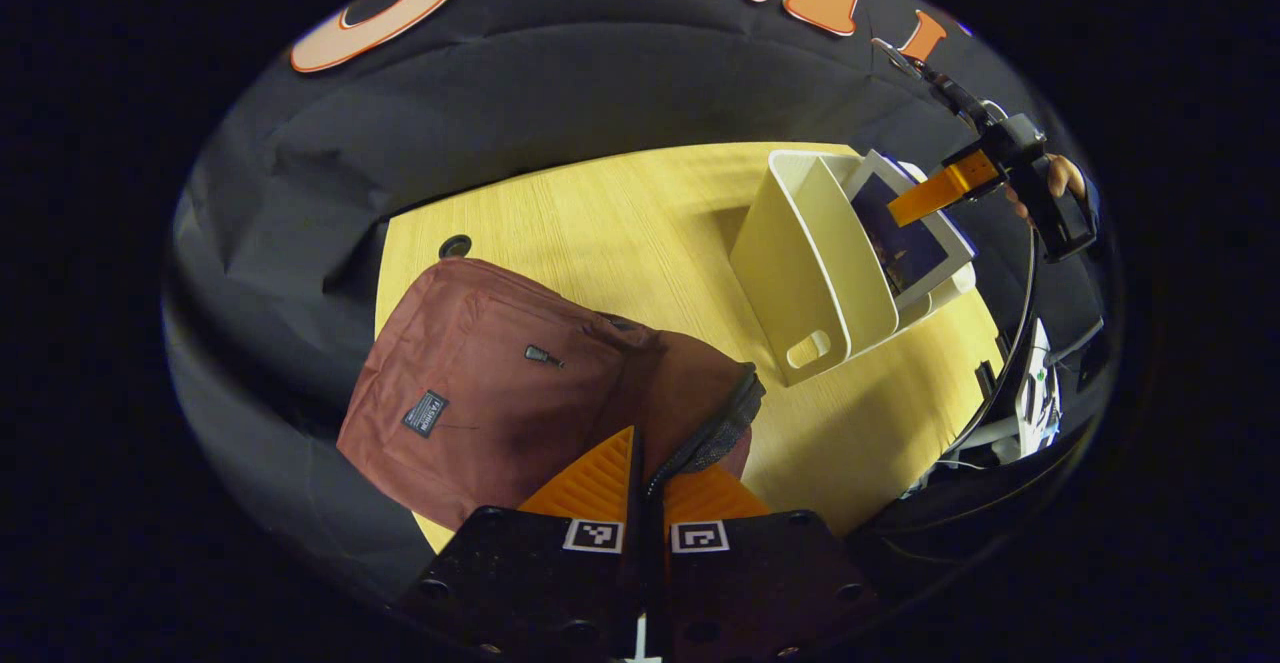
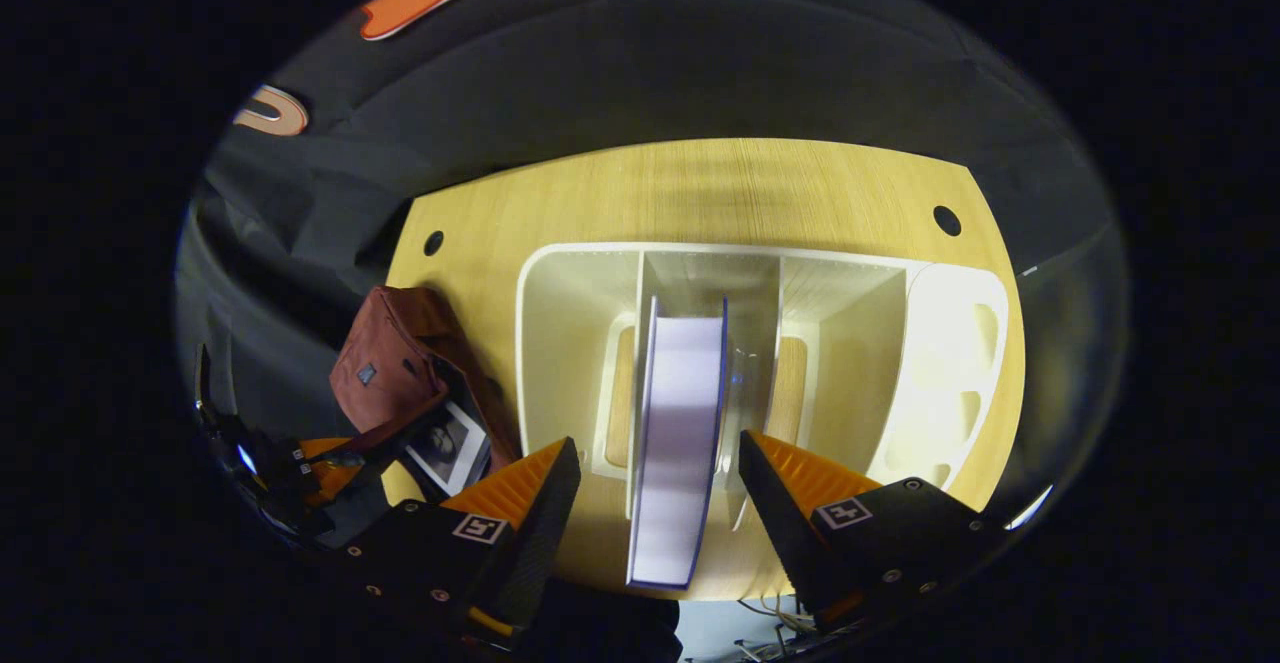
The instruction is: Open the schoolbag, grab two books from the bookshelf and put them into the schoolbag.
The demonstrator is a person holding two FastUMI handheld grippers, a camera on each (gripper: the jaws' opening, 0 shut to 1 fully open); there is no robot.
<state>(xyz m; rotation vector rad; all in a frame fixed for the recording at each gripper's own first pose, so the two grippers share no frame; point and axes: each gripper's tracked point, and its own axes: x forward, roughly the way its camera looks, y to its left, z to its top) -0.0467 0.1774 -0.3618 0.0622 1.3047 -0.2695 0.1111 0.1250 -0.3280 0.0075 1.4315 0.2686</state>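
Left tongs point(image 1: 648, 478) clamped on bag point(image 1: 500, 383) rim; right tongs point(image 2: 660, 473) wide open astride a book point(image 2: 680, 433).

Bag lying on bench point(image 1: 620, 223), held open at its zipper edge, another book point(image 2: 447, 448) visible inside. Upright book in middle compartment of shelf point(image 2: 560, 343), between the fingers, untouched by either.

On the table point(image 2: 700, 183) we see the bookshelf point(image 2: 560, 283) standing right of the schoolbag point(image 2: 395, 363). A book point(image 2: 680, 433) stands upright in the shelf's middle compartment, between our right gripper's point(image 2: 655, 488) spread fingers. Another book point(image 2: 447, 448) sits in the schoolbag's mouth.
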